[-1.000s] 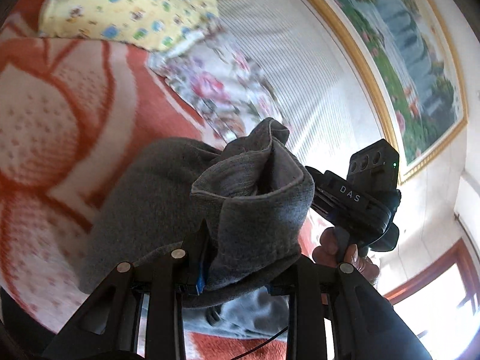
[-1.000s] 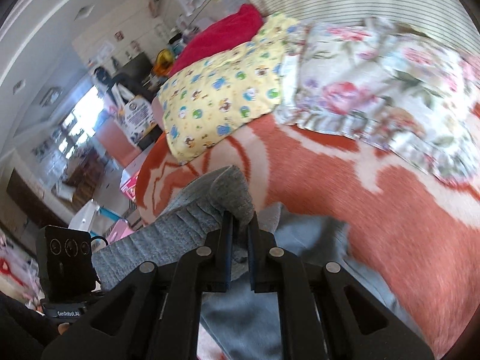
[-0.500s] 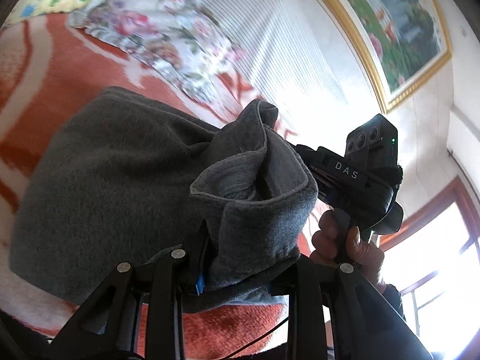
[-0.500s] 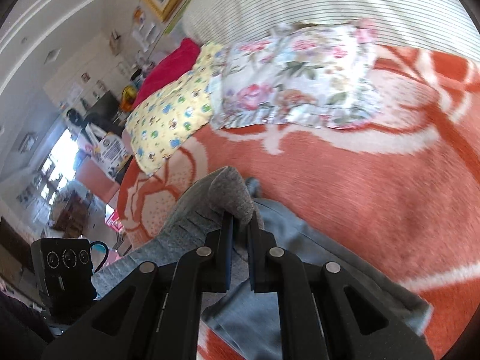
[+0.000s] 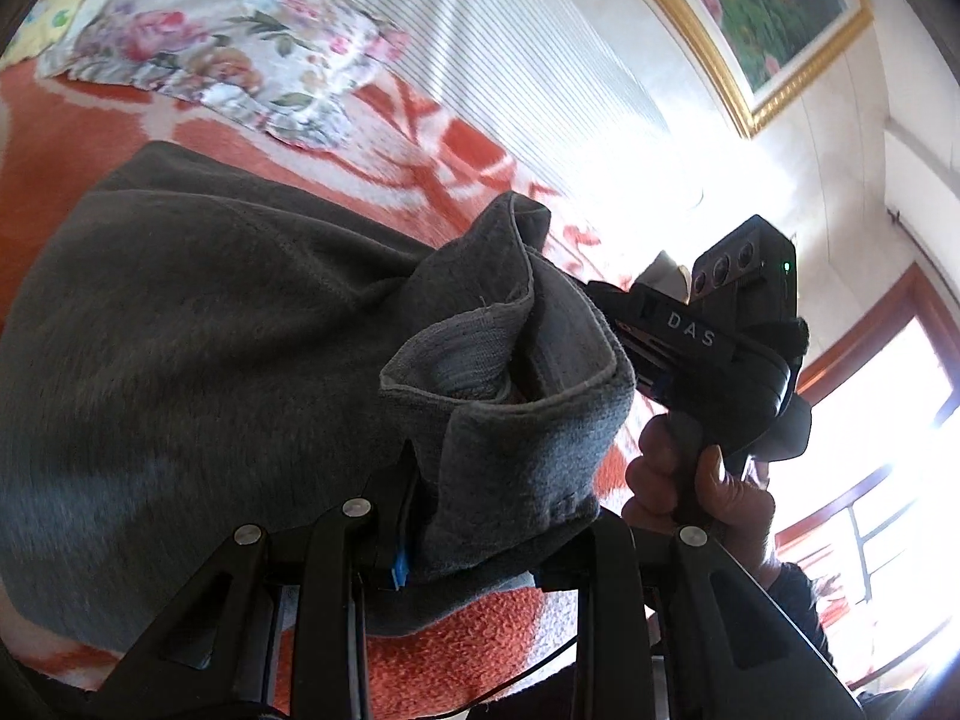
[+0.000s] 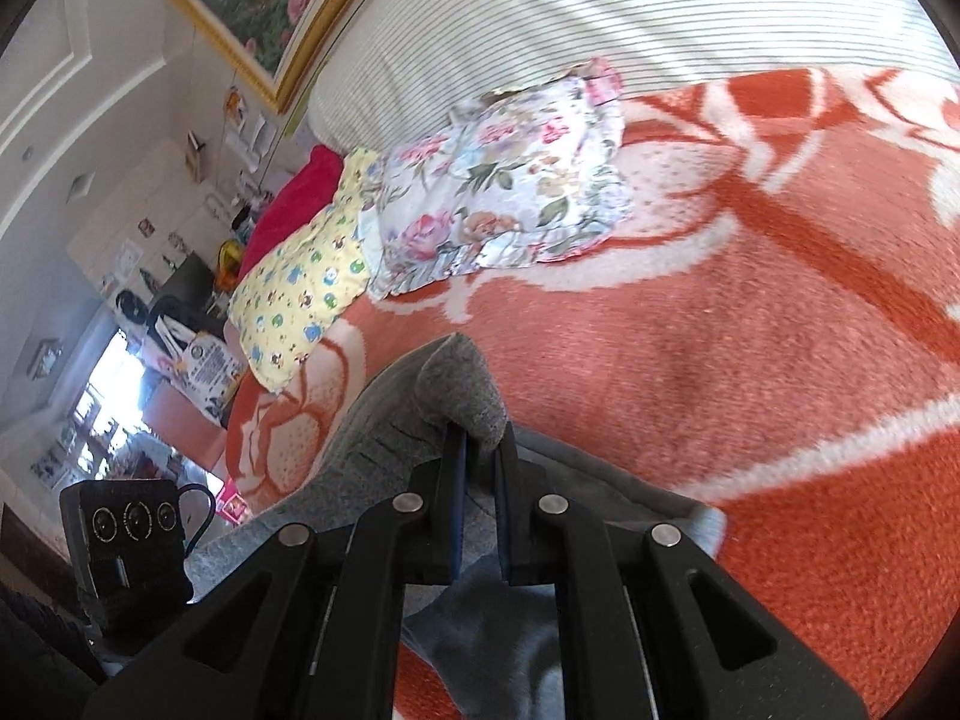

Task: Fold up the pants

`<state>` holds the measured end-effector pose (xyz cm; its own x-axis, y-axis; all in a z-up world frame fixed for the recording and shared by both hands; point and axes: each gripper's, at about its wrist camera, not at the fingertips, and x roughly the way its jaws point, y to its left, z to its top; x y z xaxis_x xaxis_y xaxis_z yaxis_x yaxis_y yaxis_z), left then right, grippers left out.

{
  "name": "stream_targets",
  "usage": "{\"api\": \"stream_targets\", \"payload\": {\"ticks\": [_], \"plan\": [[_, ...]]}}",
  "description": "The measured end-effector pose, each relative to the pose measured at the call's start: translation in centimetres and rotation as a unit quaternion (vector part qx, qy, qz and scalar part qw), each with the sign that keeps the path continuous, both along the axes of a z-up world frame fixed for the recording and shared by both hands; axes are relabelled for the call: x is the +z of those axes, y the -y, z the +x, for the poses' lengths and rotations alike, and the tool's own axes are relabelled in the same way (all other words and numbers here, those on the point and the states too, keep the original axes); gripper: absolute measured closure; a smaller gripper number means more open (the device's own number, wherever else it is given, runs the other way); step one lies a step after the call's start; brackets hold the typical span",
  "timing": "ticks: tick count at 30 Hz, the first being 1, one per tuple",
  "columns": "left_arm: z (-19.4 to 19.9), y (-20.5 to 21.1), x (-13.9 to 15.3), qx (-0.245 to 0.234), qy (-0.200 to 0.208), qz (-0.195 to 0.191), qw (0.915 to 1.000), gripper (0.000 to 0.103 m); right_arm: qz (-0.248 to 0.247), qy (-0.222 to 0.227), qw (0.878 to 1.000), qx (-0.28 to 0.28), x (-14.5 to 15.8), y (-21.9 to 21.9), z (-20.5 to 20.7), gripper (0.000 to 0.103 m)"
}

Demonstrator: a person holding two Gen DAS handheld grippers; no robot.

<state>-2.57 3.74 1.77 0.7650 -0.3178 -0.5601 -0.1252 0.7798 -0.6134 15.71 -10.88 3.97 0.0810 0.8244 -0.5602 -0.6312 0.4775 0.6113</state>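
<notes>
Grippers first: left gripper (image 5: 474, 516) is pinched onto a thick bunch of the grey pants (image 5: 198, 360), cloth filling the gap between its fingers and spilling over them; right gripper (image 6: 480, 480) has its fingers pressed nearly together on a rolled edge of the same garment, likely the waistband or a hem, cannot tell which. Seen from the left wrist, the right unit and the person's right hand (image 5: 696, 480) sit just beside the held bunch, so both grips are close together on one end. Pants hang and drape from the two grips, with the rest lying on the orange-and-white blanket (image 6: 750, 360) that covers the bed. Judgement: fabric looks like soft, fairly thick fleece knit, limp, moderately light, not slippery; it will sag between grips and bunch, so corners of the waistband or cuffs are the best holds, spread apart to keep an edge taut. Surroundings: floral pillow (image 6: 510, 180) and yellow cartoon-print pillow (image 6: 306, 294) lie near the striped headboard (image 6: 570, 18), well apart from the pants. Framed flower painting (image 5: 756, 12) on the wall. Blanket ahead of the right gripper looks open for laying the fold.
</notes>
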Motion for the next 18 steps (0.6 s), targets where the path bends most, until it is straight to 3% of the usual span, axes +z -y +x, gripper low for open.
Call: {"api": "stream_targets", "payload": {"ticks": [9,18], "plan": [[2.5,3.2,-1.2,-0.037,-0.022,0.018,0.9989,0.076,0.006,-0.014,0.999,-0.034,-1.5,4.1,0.9,0.094],[4.0,3.3,-2.0,-0.04,-0.036,0.03,0.9981,0.076,0.013,-0.035,0.998,-0.049,-3.8,5.5,1.8,0.094]]}}
